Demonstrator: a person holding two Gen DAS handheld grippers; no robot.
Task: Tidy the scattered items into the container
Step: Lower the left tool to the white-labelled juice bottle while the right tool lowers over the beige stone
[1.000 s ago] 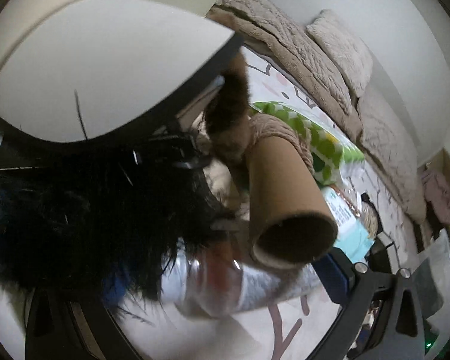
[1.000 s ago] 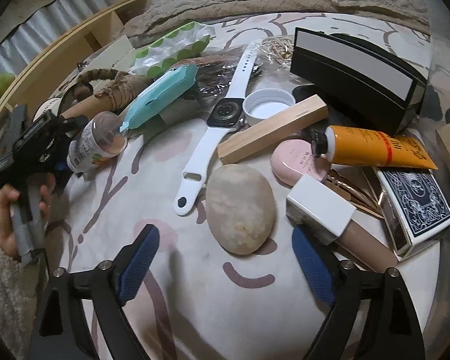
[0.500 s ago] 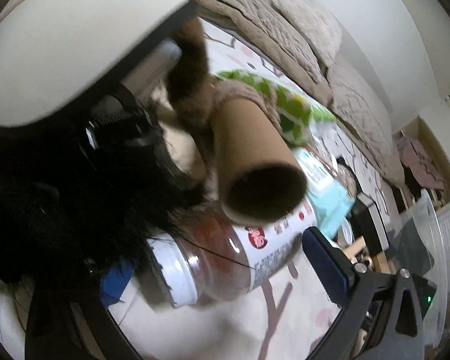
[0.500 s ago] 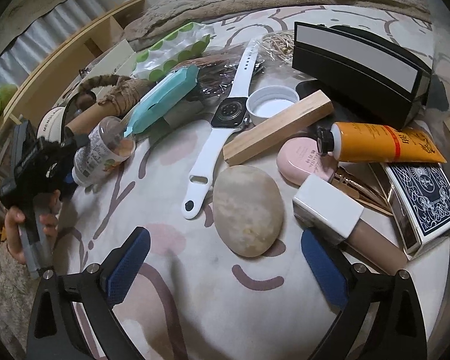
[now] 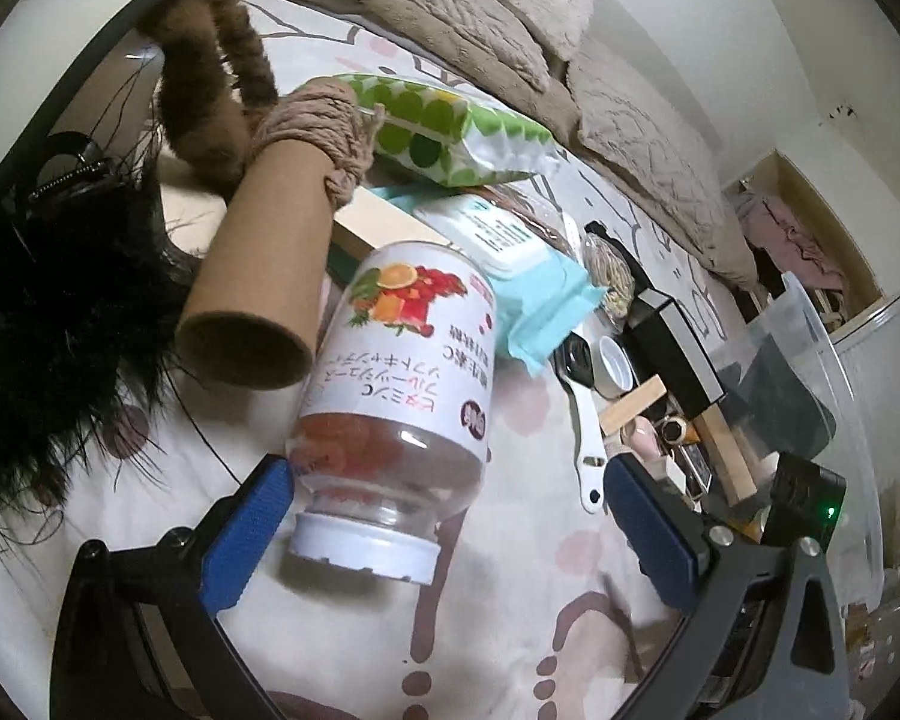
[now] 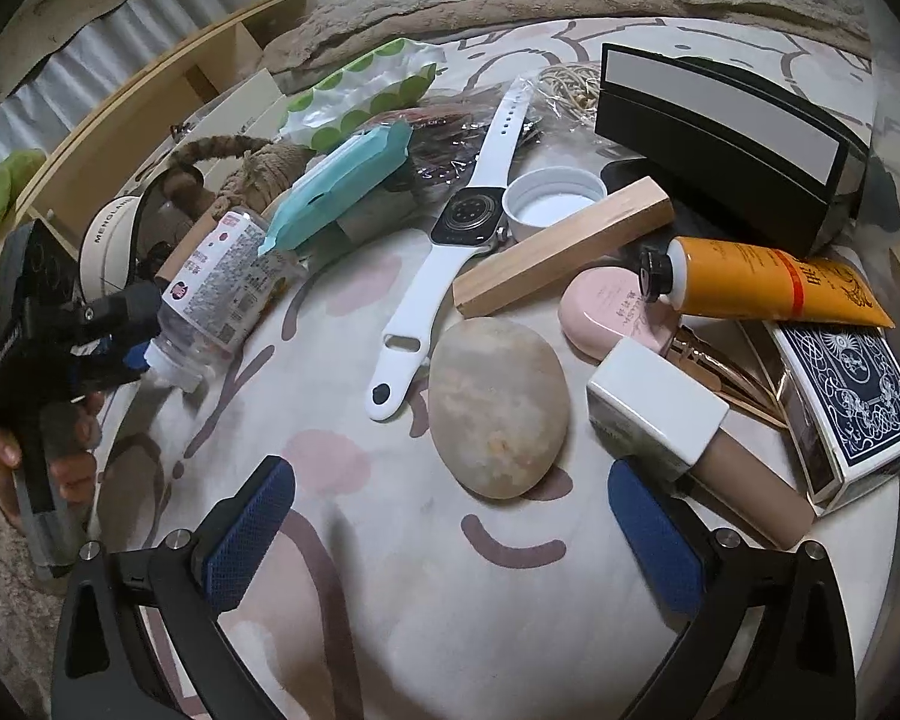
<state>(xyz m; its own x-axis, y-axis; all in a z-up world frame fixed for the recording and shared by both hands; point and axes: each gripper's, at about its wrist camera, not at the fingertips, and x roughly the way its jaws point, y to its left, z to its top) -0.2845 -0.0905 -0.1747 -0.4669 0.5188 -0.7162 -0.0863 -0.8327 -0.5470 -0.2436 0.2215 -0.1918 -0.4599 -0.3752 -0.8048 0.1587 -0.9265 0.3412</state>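
A clear jar (image 5: 402, 372) with a fruit label and a white cap lies on the patterned cloth, cap end between the fingers of my left gripper (image 5: 450, 534). The jaws stand open; the left pad (image 5: 246, 528) is close to the jar's neck, the right pad well clear. The right wrist view shows this gripper (image 6: 144, 354) at the jar (image 6: 222, 294), in a person's hand. My right gripper (image 6: 450, 534) is opening, nothing gripped; a beige stone (image 6: 498, 408) lies just ahead of it. A clear plastic container (image 5: 810, 360) stands at the right edge.
Around the jar lie a cardboard tube (image 5: 264, 276), a teal wipes pack (image 6: 336, 192), a dotted pouch (image 6: 360, 90) and a black furry thing (image 5: 48, 330). Further right are a white watch (image 6: 450, 228), wooden block (image 6: 564, 246), orange tube (image 6: 768, 282), card deck (image 6: 852, 402) and black box (image 6: 720, 102).
The left gripper has swung and rolled round to the jar, which now lies cap-first between its fingers. The right gripper's fingers have spread wider; the right hand has stayed put.
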